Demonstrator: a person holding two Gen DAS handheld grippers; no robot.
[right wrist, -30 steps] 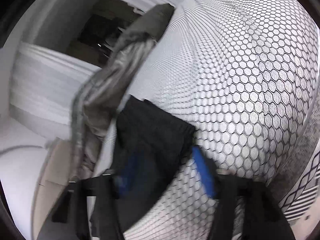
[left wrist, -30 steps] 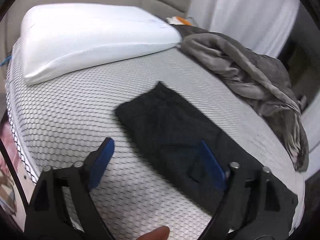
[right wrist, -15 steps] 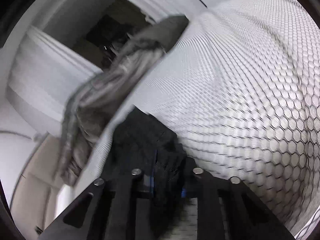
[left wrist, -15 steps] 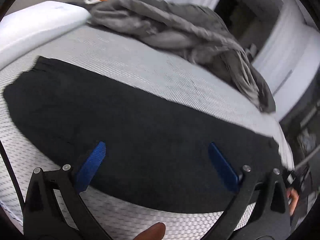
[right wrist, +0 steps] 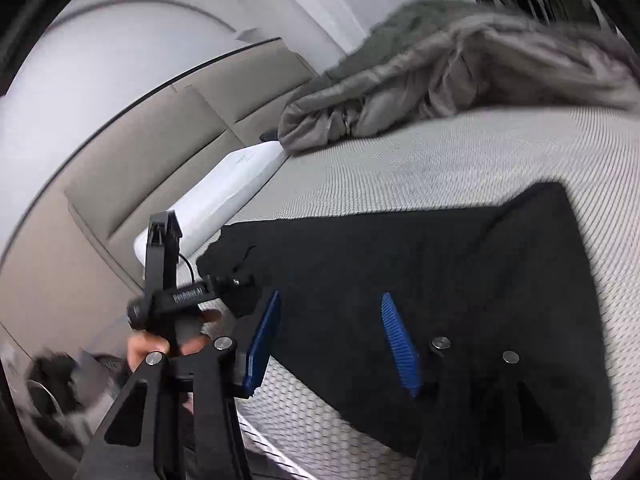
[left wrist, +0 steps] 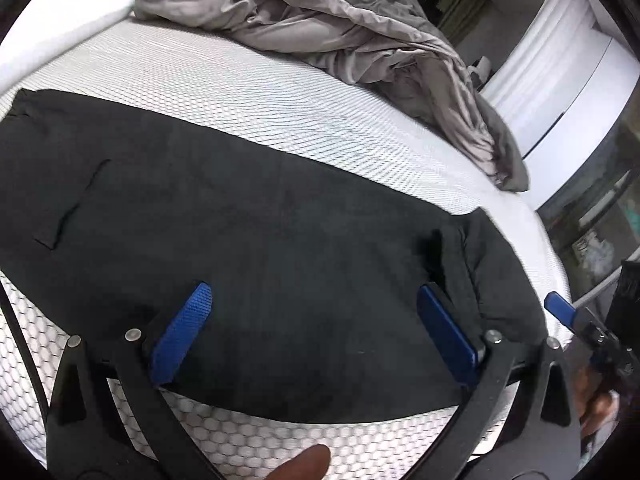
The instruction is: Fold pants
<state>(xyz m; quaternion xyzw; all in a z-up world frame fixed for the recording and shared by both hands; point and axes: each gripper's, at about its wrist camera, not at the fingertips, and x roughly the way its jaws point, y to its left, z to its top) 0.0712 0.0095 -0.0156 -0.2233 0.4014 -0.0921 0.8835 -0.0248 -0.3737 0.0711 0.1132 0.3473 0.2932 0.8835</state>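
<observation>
Black pants (left wrist: pixel 248 236) lie flat and lengthwise across the bed, one end bunched at the right (left wrist: pixel 472 256). They also show in the right wrist view (right wrist: pixel 440 264). My left gripper (left wrist: pixel 316 332) is open, its blue fingers spread just above the pants' near edge. My right gripper (right wrist: pixel 332 340) is open and empty above the pants' near edge. The right gripper shows at the right edge of the left wrist view (left wrist: pixel 560 312); the left gripper's body shows in the right wrist view (right wrist: pixel 164 280).
A crumpled grey blanket (left wrist: pixel 352 28) lies along the far side of the bed. A white pillow (left wrist: pixel 60 24) sits at the head, by a beige headboard (right wrist: pixel 160 148). The honeycomb-patterned mattress (left wrist: pixel 320 436) edge is just below my fingers.
My right gripper has opened and let go of the pants end, then swung to face along the bed. My left gripper moved closer over the pants, which now lie spread out.
</observation>
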